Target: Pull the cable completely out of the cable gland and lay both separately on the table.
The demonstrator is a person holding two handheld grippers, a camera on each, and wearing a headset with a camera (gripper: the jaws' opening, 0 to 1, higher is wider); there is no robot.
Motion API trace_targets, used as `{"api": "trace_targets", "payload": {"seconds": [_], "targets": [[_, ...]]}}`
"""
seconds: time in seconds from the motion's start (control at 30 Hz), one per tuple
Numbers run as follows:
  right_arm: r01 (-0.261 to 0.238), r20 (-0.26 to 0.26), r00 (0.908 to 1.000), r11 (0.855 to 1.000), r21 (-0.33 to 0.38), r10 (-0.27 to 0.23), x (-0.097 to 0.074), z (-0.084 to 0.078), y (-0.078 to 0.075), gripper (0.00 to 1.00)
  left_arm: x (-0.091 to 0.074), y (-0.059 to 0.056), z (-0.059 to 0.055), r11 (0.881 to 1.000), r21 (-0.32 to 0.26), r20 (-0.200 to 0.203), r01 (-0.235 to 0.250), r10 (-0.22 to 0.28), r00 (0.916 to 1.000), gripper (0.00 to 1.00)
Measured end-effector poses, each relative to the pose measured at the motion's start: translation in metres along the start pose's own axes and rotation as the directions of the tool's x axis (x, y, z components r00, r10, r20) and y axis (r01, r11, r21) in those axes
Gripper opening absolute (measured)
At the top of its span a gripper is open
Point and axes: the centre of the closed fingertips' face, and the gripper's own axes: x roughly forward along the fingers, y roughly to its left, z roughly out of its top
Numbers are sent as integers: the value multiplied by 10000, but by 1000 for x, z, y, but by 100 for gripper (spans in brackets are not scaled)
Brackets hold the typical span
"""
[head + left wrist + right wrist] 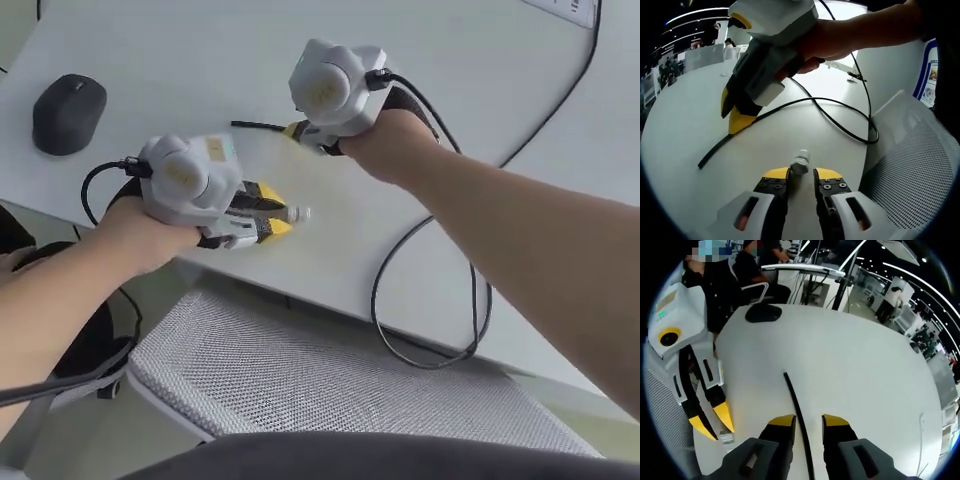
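Note:
A small grey-white cable gland (296,213) sits between the yellow tips of my left gripper (280,215), just over the table's near edge. In the left gripper view the gland (800,163) is pinched at the very tips of that gripper (802,174). My right gripper (297,131) is further back over the table, shut on a thin black cable (255,125) whose free end pokes out to the left. The right gripper view has the cable (792,392) running between the jaws of the gripper (808,421). Cable and gland are apart.
A black mouse (68,112) lies at the back left of the white table (480,90). Another black lead (430,300) loops off the table's near edge on the right. A mesh chair seat (300,370) is below the edge. People sit at desks behind.

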Motion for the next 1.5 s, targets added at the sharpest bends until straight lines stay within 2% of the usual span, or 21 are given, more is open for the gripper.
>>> {"api": "trace_targets", "payload": {"seconds": [0.2, 0.4, 0.57, 0.67, 0.77, 0.83, 0.9, 1.13, 1.37, 1.5], "targets": [[241, 350, 9991, 9996, 163, -247, -22, 3, -8, 22, -1, -3, 0, 10000, -49, -84, -30, 29, 10000, 23], [538, 620, 9966, 9984, 173, -548, -52, 0, -13, 25, -3, -5, 2, 9999, 39, -179, -108, 108, 9998, 29], [911, 1005, 9903, 9943, 560, -964, -80, 0, -20, 27, -8, -4, 4, 9999, 10, -250, -166, 166, 9995, 31], [1042, 1234, 9859, 9916, 761, -1131, -97, 1, -21, 27, -13, -5, 9, 9997, -137, -115, -220, 218, 9997, 34], [1398, 1521, 9765, 9857, 937, -1530, -116, 3, -27, 28, -18, -7, 10, 9994, -205, -74, -263, 261, 9996, 35], [1487, 1776, 9689, 9791, 1389, -1723, -130, 4, -30, 29, -23, -9, 13, 9990, -353, 41, -285, 287, 9996, 37], [1691, 1956, 9613, 9759, 1376, -1941, -145, 4, -33, 30, -28, -10, 15, 9982, -488, 123, -340, 346, 9993, 40], [1951, 2483, 9401, 9660, 1699, -2336, -192, -5, -34, 35, -47, -17, 23, 9959, -774, 347, -462, 490, 9982, 46], [2194, 2798, 9137, 9373, 2708, -2947, -231, -23, -32, 40, -66, -23, 28, 9954, -715, 323, -634, 658, 9973, 49], [2083, 3052, 8931, 9053, 3702, -3304, -252, -36, -26, 46, -75, -26, 37, 9939, -793, 534, -769, 812, 9953, 52]]}}
